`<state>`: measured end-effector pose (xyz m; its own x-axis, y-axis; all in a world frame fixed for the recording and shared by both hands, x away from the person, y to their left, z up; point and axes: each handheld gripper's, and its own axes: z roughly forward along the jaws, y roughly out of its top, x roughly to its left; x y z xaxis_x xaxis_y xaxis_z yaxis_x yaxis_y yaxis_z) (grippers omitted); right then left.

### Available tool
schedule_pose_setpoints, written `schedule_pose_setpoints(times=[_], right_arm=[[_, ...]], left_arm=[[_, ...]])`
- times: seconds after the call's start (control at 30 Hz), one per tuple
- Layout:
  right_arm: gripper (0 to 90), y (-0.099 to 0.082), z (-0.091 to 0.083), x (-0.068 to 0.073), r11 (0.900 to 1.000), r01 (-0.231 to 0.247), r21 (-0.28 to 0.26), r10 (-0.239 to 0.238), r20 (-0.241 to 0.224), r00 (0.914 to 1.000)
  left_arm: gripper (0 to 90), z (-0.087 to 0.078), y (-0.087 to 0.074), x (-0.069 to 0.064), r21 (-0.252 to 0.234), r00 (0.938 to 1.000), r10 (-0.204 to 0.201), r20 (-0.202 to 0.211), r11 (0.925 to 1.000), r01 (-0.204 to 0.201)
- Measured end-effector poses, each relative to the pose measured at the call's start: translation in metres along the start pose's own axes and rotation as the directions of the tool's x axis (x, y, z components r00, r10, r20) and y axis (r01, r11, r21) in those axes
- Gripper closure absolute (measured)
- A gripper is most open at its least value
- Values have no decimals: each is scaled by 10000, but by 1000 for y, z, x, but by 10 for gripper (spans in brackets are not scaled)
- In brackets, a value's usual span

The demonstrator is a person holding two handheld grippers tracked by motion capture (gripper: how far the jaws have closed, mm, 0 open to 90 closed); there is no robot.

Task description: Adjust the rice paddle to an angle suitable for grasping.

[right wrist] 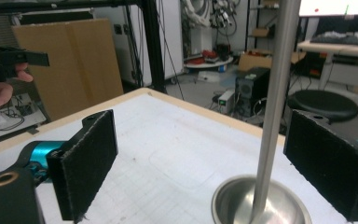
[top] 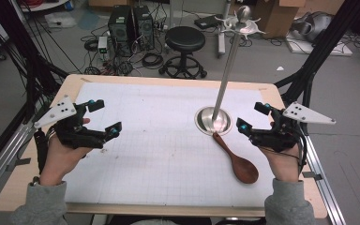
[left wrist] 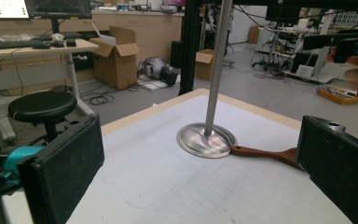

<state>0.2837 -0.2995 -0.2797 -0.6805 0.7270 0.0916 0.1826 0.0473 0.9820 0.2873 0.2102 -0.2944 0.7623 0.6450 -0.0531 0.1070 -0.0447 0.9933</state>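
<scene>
Both tools, left and right, gaping wide, gripping nothing. Risking a knock against the steel stand when reaching for the wooden spoon, handle touching its base.

Stood as a wooden table under a white gridded mat. Bore a metal stand right of centre, with a wooden spoon near it, handle tip touching its base.
</scene>
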Motion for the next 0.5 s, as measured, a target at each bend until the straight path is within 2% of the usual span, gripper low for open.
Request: schedule_pose_setpoints(times=[0.2,0.27,0.33,0.4,0.43,0.47,0.5], right_arm=[[99,-3,7,-6,9993,56,357,-59,85,9999],[150,-6,9,-6,9983,121,578,-128,103,9999],[174,-8,11,-6,9976,63,687,-92,412,9991],[251,-11,11,-9,9973,-61,728,28,449,9990],[251,-11,11,-9,9973,-61,728,28,449,9990],[325,-15,11,-11,9964,-142,833,89,638,9979],[325,-15,11,-11,9964,-142,833,89,638,9979]], left_arm=[[17,-1,0,0,-12,9999,90,-129,10000,-90],[17,-2,0,1,-92,9998,53,-178,9999,-55],[17,-3,0,2,-82,9997,12,-230,10000,-14],[17,-2,-1,3,-57,9998,-8,-192,10000,7],[17,-2,-1,3,-57,9998,-8,-192,10000,7],[17,-1,-1,4,41,9998,-26,-179,10000,26],[17,-1,-1,4,41,9998,-26,-179,10000,26]])
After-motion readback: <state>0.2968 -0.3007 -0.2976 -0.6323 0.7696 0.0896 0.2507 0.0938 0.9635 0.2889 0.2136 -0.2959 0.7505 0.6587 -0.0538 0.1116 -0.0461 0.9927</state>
